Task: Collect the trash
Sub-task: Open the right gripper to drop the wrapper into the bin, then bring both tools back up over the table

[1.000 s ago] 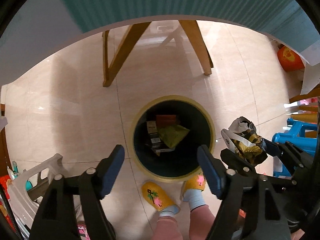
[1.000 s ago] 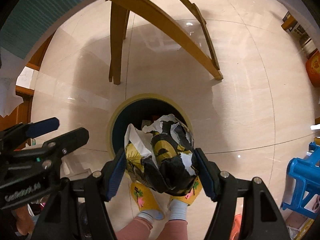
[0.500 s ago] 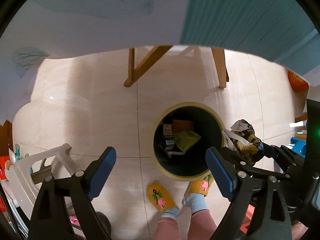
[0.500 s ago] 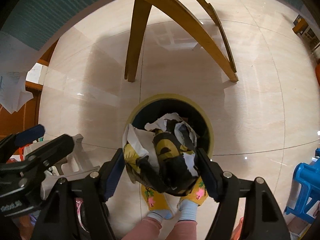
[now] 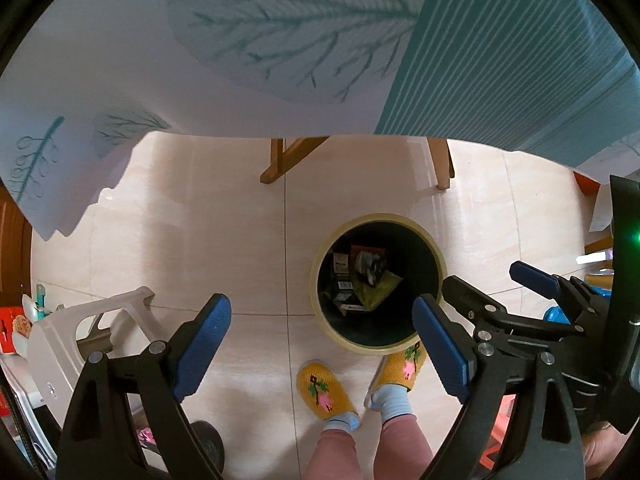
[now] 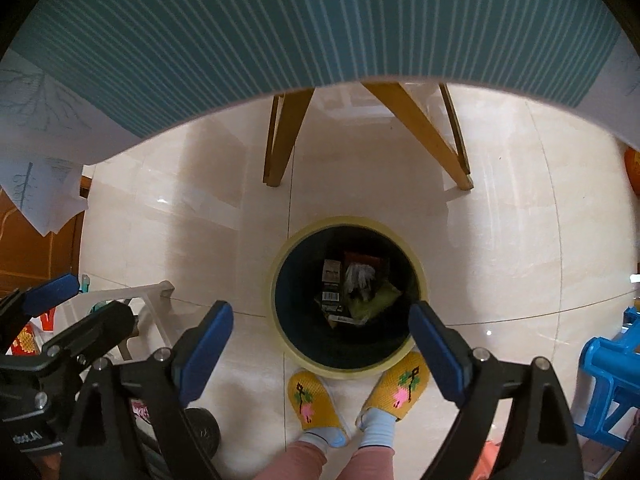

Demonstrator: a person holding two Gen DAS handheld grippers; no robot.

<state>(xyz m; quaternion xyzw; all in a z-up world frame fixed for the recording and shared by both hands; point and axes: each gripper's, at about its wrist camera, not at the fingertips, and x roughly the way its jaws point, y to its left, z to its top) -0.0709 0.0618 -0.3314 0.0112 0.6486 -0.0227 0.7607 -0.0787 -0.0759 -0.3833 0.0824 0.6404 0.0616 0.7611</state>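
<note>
The person wears pink trousers (image 6: 296, 460), pale blue socks (image 6: 374, 428) and yellow knitted slippers (image 6: 310, 400) with pink flowers; each black gripper (image 6: 320, 344) carries blue pads (image 6: 204, 344) and silver screws.

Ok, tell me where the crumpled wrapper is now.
In both wrist views the crumpled wrapper lies inside the round bin on the floor, on top of the other trash, just ahead of the yellow slippers.

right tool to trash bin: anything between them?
Nothing. In the right wrist view the right tool, its jaws opening with nothing in them, hangs over the trash bin; the crumpled wrapper lies inside.
</note>
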